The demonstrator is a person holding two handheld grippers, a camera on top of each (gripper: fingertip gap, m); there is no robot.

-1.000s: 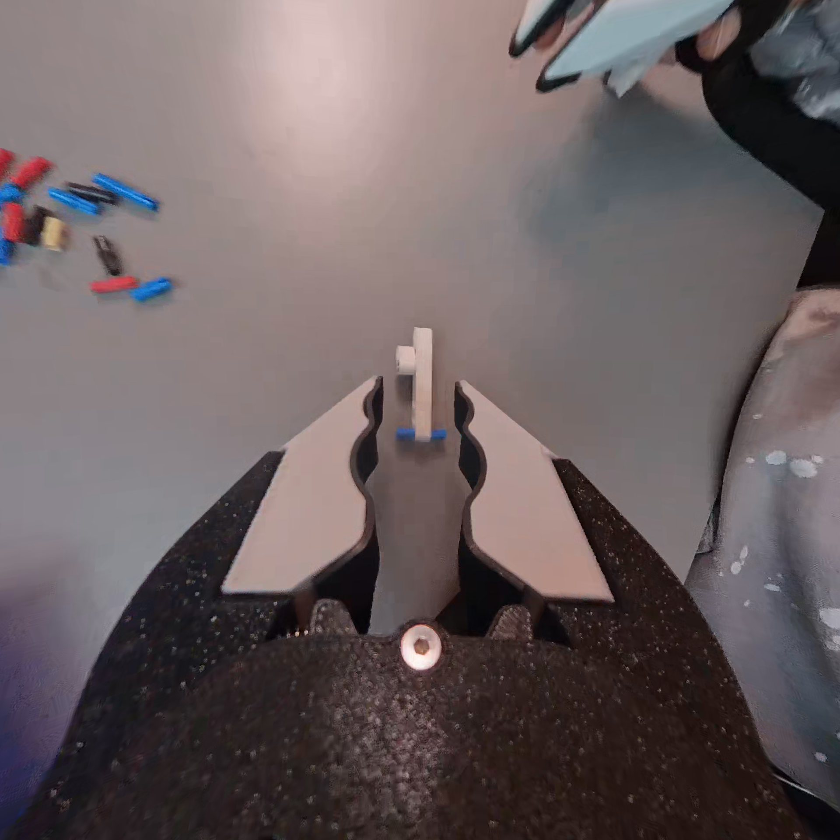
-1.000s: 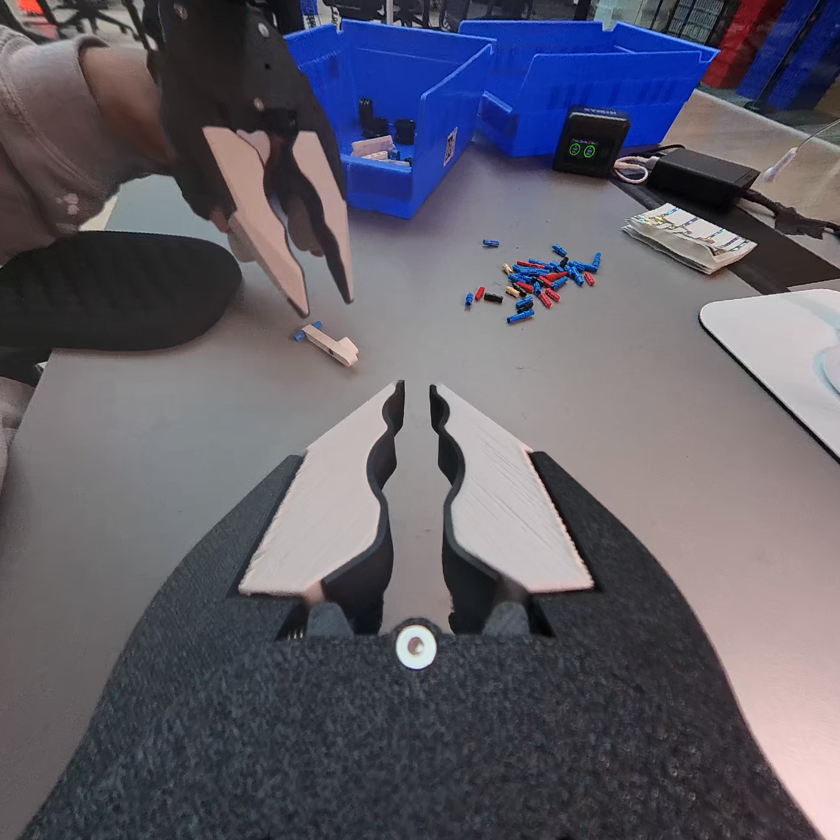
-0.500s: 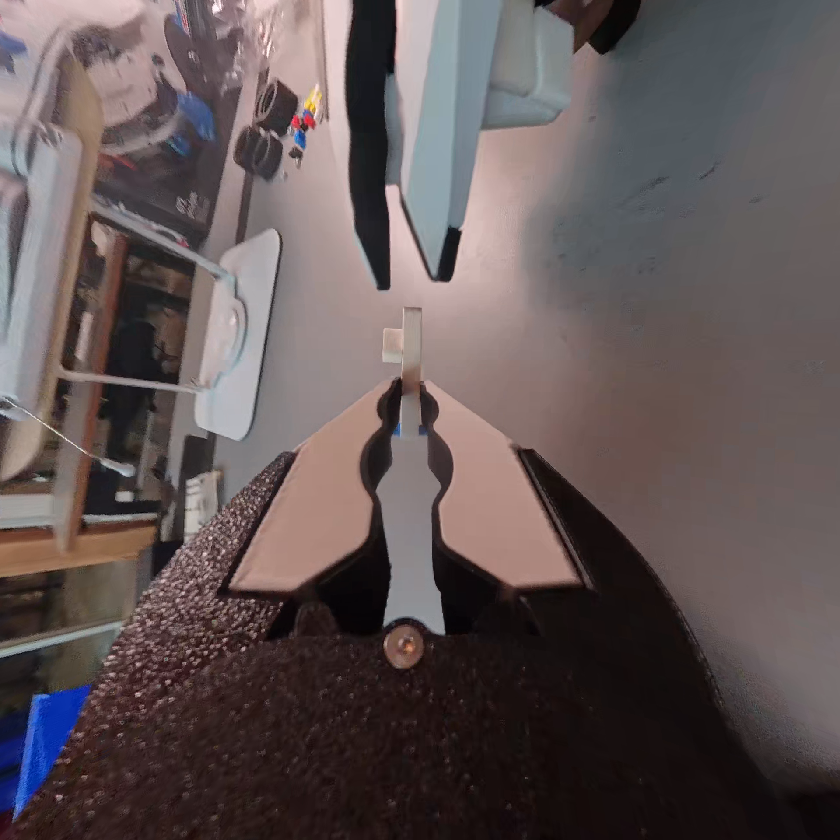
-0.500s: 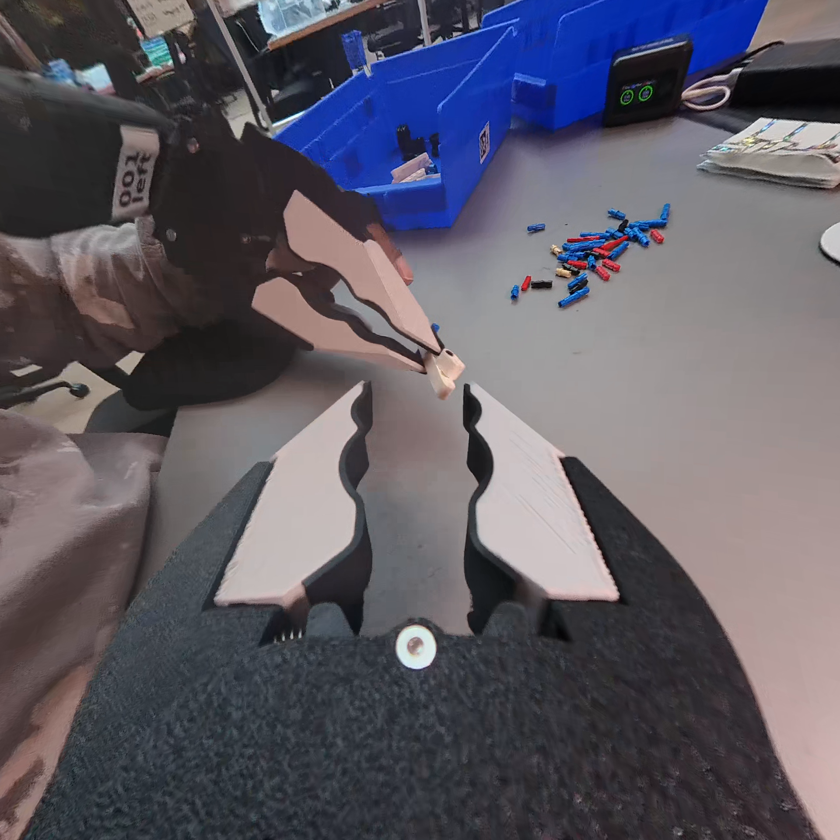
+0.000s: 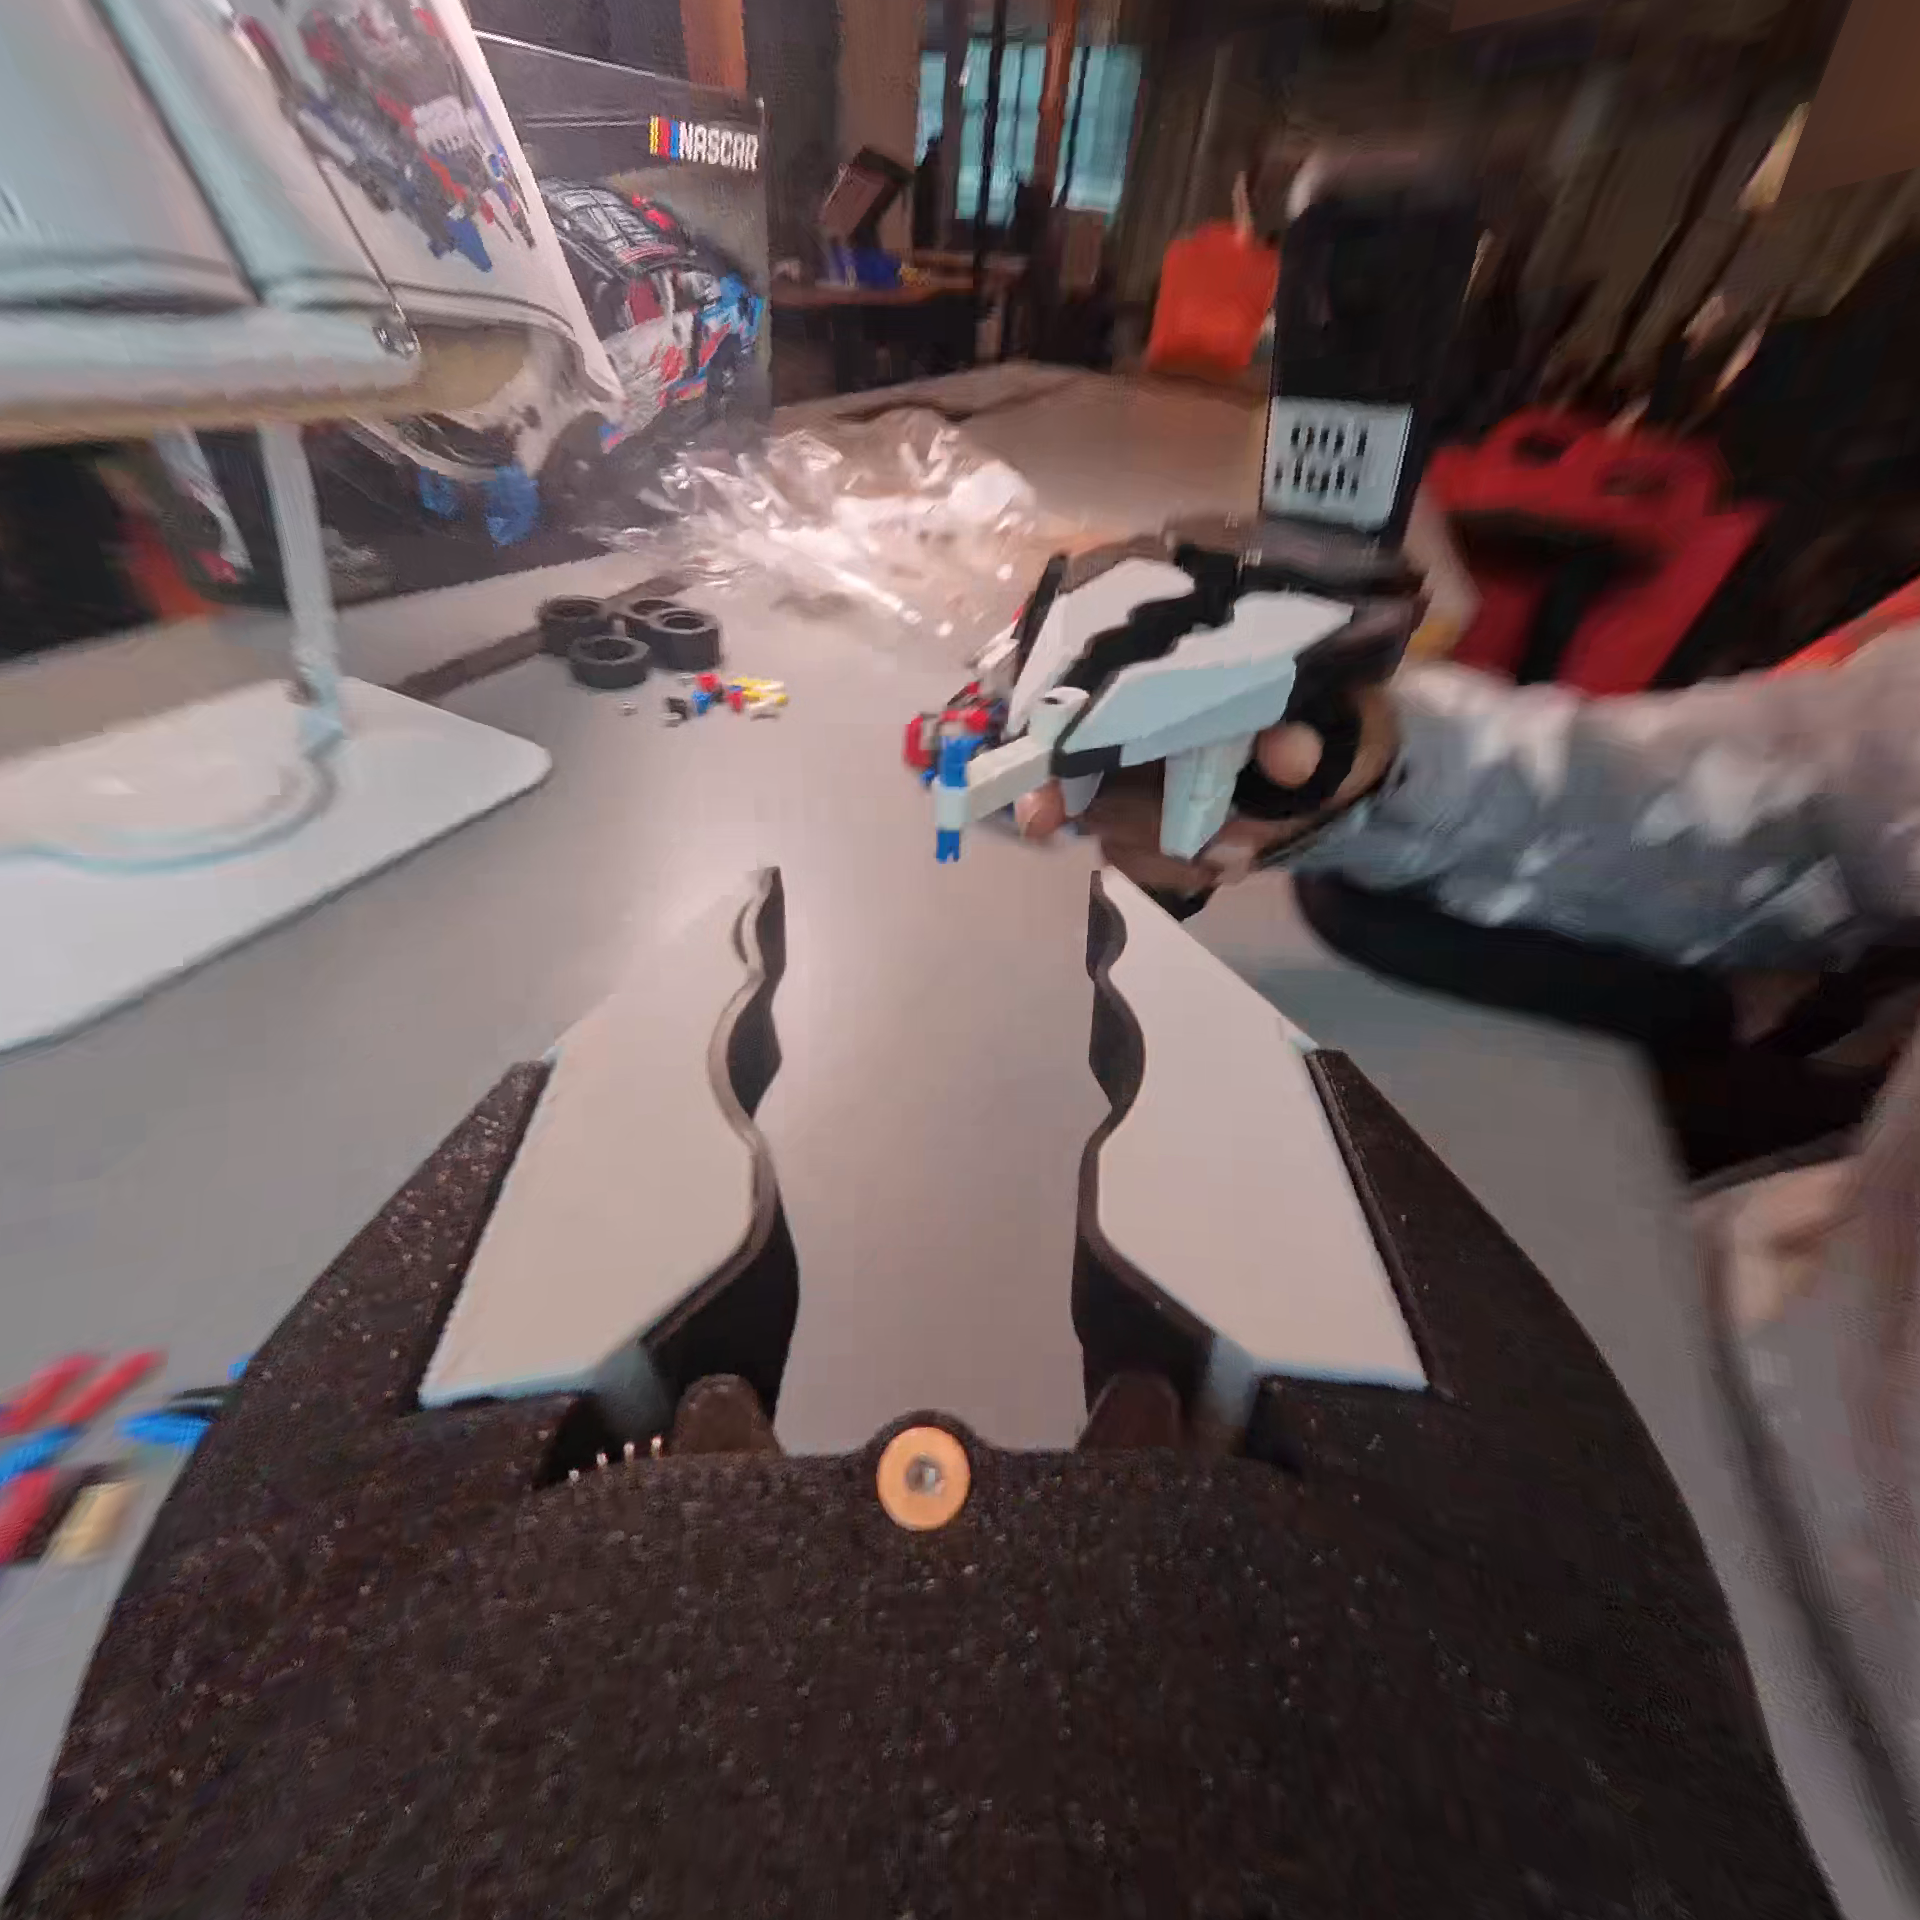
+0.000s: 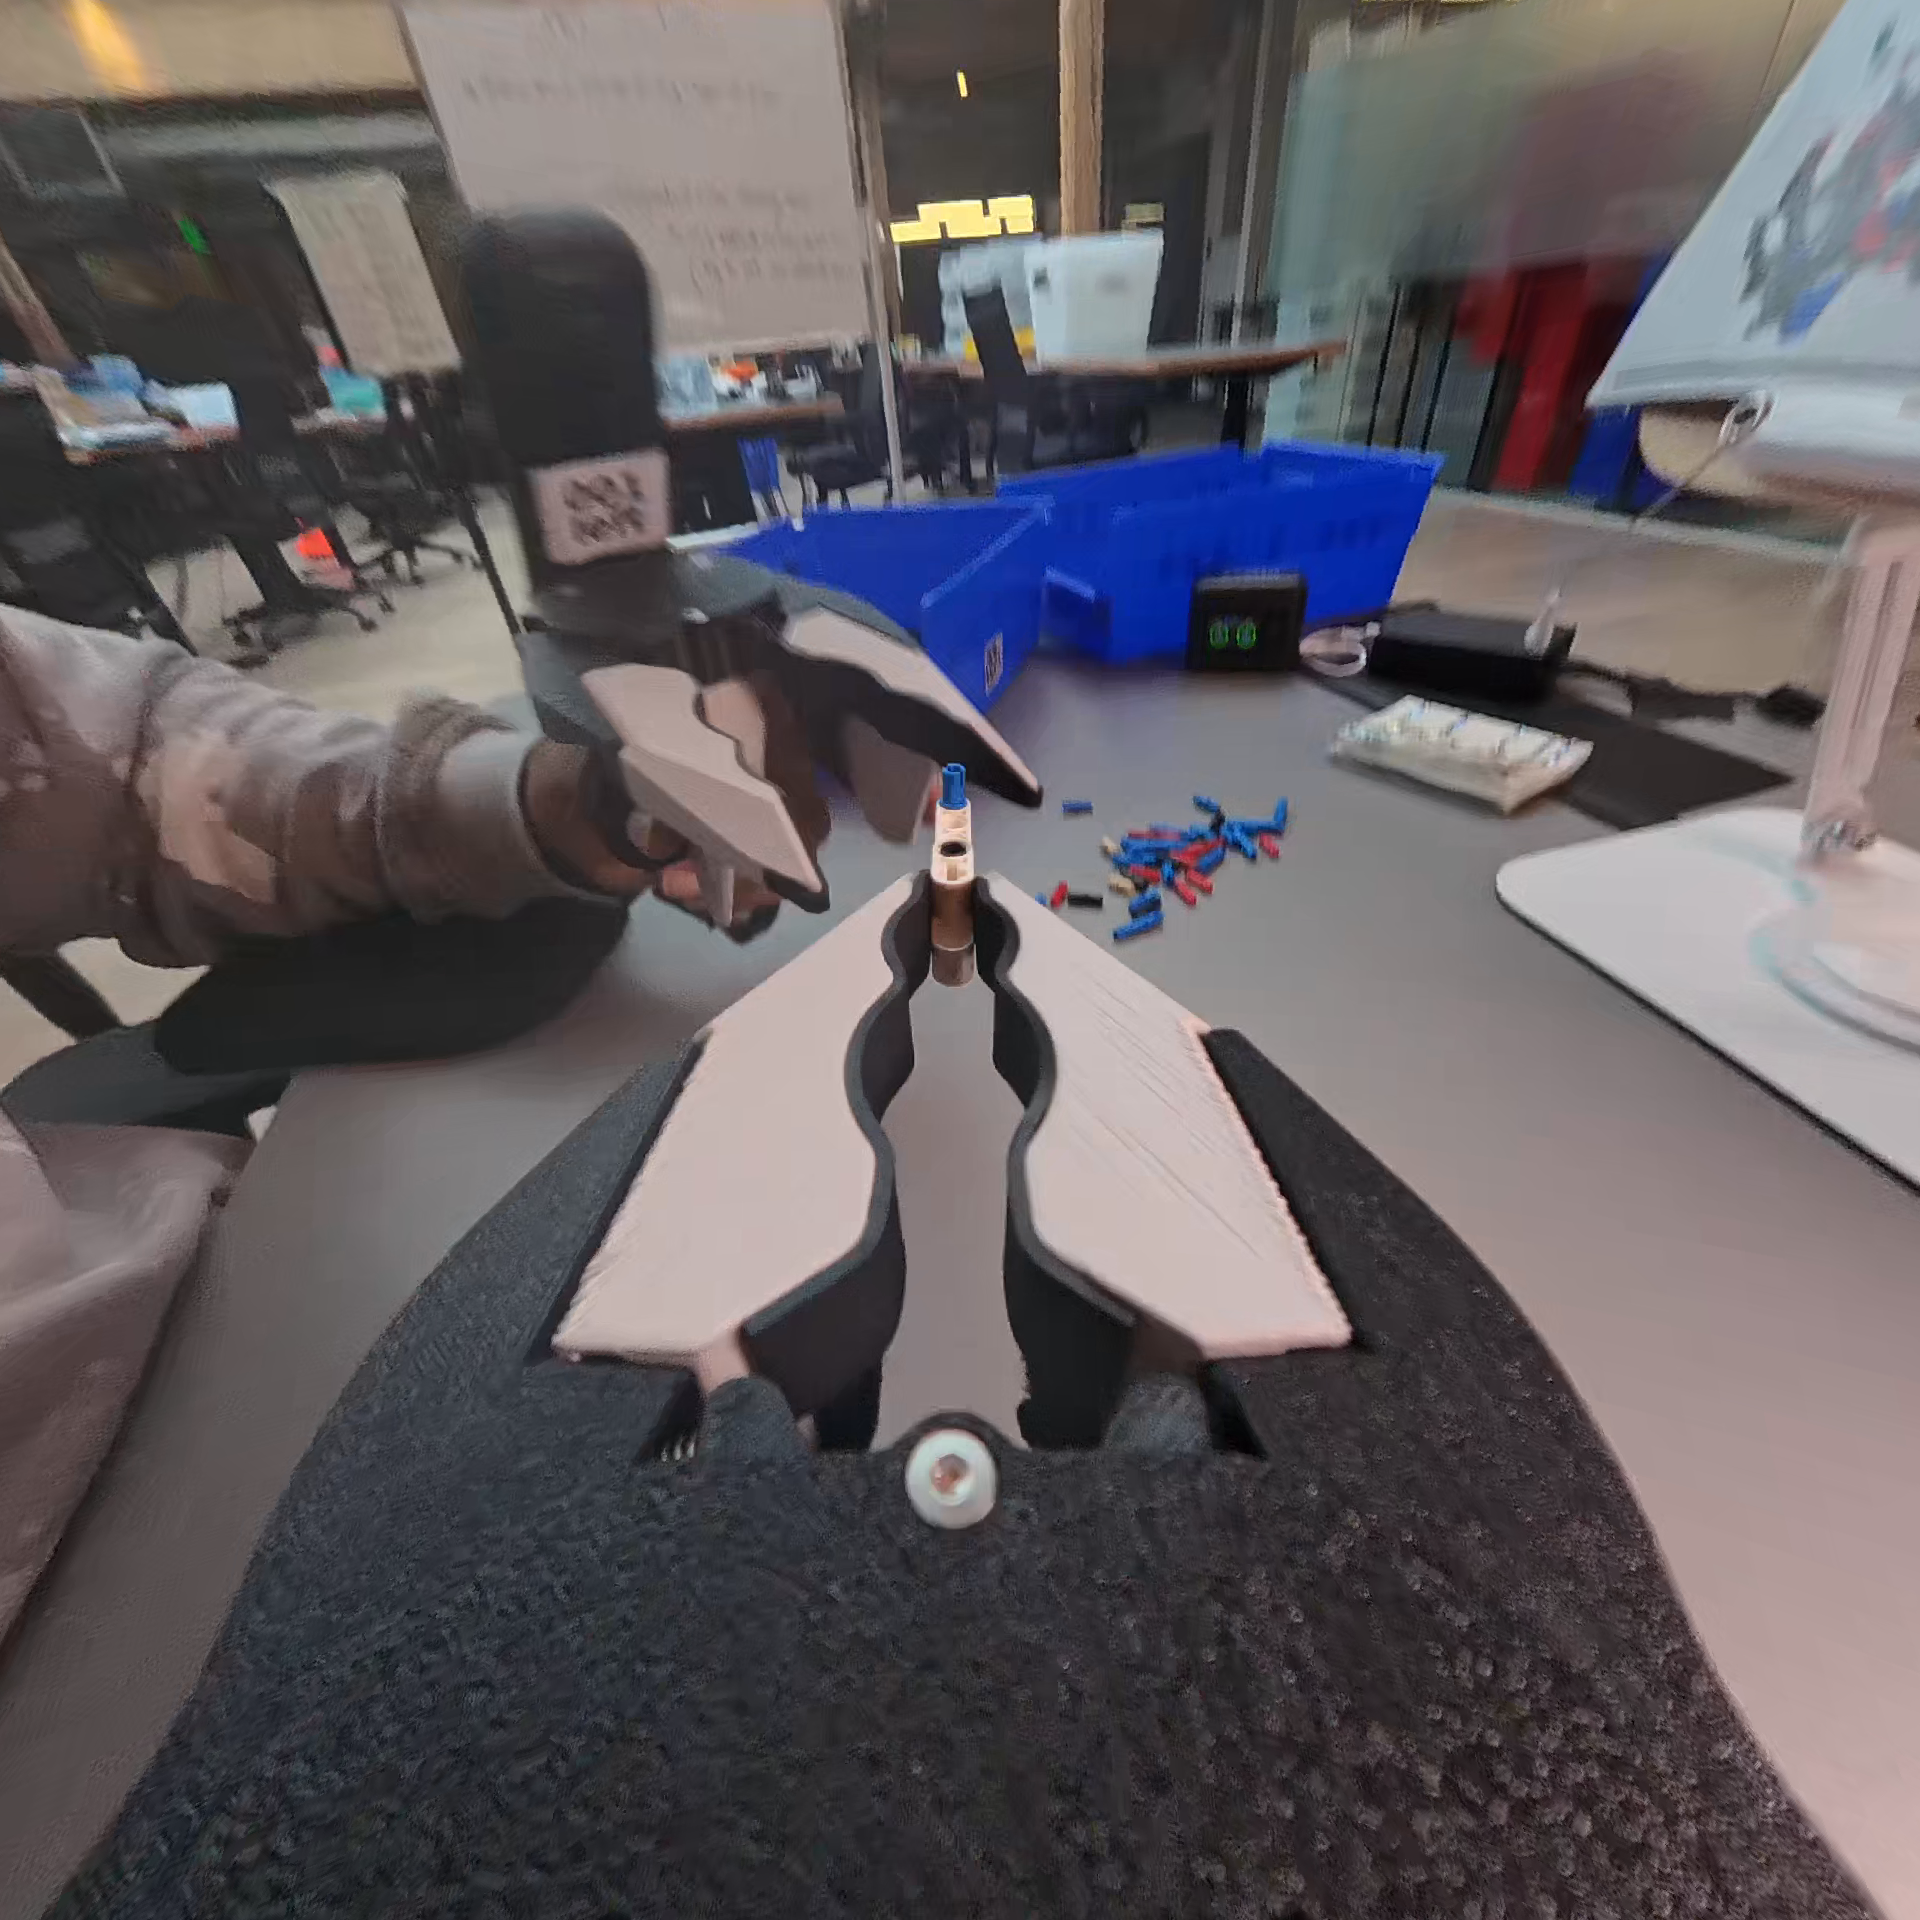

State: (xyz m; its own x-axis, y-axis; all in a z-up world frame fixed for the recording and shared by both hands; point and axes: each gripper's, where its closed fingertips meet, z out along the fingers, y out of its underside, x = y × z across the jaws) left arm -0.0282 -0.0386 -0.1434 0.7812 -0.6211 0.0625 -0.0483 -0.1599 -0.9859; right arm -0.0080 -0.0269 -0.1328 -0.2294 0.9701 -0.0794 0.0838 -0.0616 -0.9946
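A small white beam (image 6: 951, 847) with a blue pin (image 6: 953, 777) at its far end stands upright between the tips of my right gripper (image 6: 951, 899), which is shut on it above the grey table (image 6: 1455, 1195). In the left wrist view the same beam (image 5: 1013, 769) sticks out of the right gripper (image 5: 1049, 732), with the blue pin (image 5: 948, 821) hanging from its end. My left gripper (image 5: 935, 894) is open and empty, a short way from the beam. It also shows in the right wrist view (image 6: 920, 847), held in a hand just left of the beam.
A pile of small blue, red and black pins (image 6: 1174, 852) lies beyond the beam. Blue bins (image 6: 1143, 561), a black device (image 6: 1242, 623) and a paper packet (image 6: 1455, 748) stand behind. A white-based stand (image 5: 208, 790), black tyres (image 5: 629, 634) and clear plastic (image 5: 862, 509) are farther off. My two grippers' fingertips are within a few centimetres of each other.
My left gripper had picked the beam up off the table. The right gripper has shut on it. The left gripper has opened, let go and drawn back.
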